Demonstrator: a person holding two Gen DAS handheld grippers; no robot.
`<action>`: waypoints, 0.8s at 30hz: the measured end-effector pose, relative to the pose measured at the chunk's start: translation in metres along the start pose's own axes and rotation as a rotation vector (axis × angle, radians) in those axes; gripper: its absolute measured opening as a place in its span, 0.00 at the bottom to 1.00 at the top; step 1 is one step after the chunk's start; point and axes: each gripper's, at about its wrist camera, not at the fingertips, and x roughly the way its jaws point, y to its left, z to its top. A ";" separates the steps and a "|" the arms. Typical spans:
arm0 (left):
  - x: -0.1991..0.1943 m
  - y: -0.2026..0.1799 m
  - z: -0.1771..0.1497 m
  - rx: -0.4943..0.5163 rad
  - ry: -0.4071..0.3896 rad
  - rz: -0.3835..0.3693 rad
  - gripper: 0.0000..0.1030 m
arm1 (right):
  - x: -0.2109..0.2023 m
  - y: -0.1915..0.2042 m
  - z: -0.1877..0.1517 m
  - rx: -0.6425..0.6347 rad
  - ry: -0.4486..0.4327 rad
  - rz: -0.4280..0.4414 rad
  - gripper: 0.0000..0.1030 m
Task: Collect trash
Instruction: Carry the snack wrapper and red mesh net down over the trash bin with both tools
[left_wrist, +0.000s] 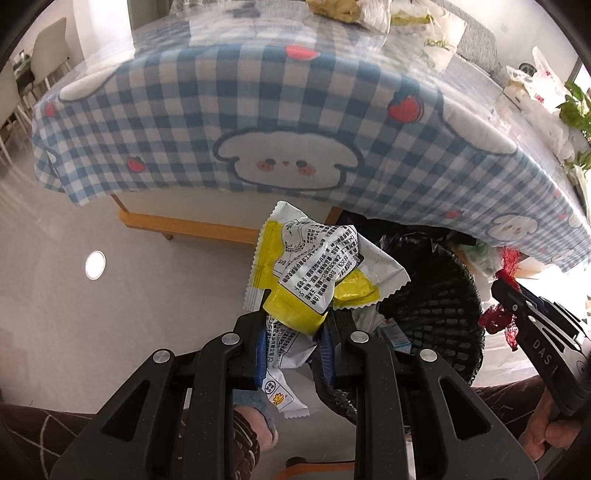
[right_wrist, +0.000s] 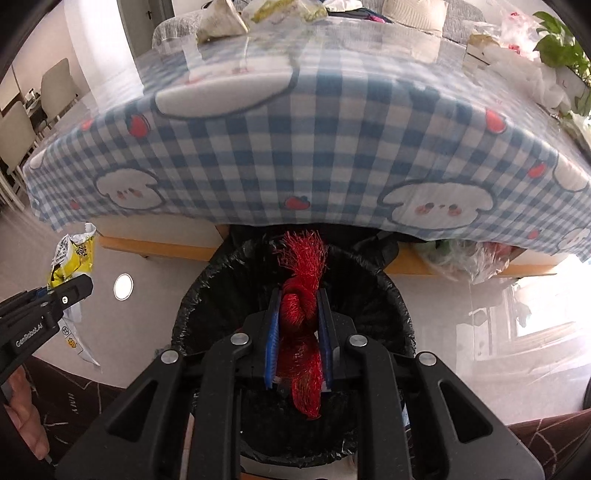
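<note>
My left gripper (left_wrist: 293, 319) is shut on a crumpled yellow and white snack wrapper (left_wrist: 314, 269), held in the air just left of the black-lined trash bin (left_wrist: 439, 314). It also shows in the right wrist view, where the left gripper (right_wrist: 79, 286) holds the wrapper (right_wrist: 72, 258) at the far left. My right gripper (right_wrist: 297, 306) is shut on a knotted red mesh bag (right_wrist: 301, 295), held directly over the open trash bin (right_wrist: 384, 291). The right gripper (left_wrist: 498, 295) with the red mesh (left_wrist: 496, 319) shows at the right of the left wrist view.
A table with a blue checked tablecloth (right_wrist: 295, 147) stands just behind the bin, its edge overhanging. Bags and wrappers (right_wrist: 229, 18) lie on the far tabletop, with a plant (right_wrist: 561, 33) at the right. Clear plastic bags (right_wrist: 469, 258) sit under the table. Chairs (right_wrist: 55, 88) stand far left.
</note>
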 end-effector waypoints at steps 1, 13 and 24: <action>0.002 0.000 0.000 -0.001 0.004 -0.001 0.21 | 0.002 0.000 -0.001 0.003 0.004 0.003 0.17; 0.017 0.005 -0.001 -0.009 0.027 0.014 0.21 | 0.013 0.015 0.001 -0.003 0.010 0.021 0.19; 0.021 -0.007 -0.005 0.015 0.030 0.014 0.21 | 0.010 0.017 0.005 -0.004 -0.001 0.026 0.37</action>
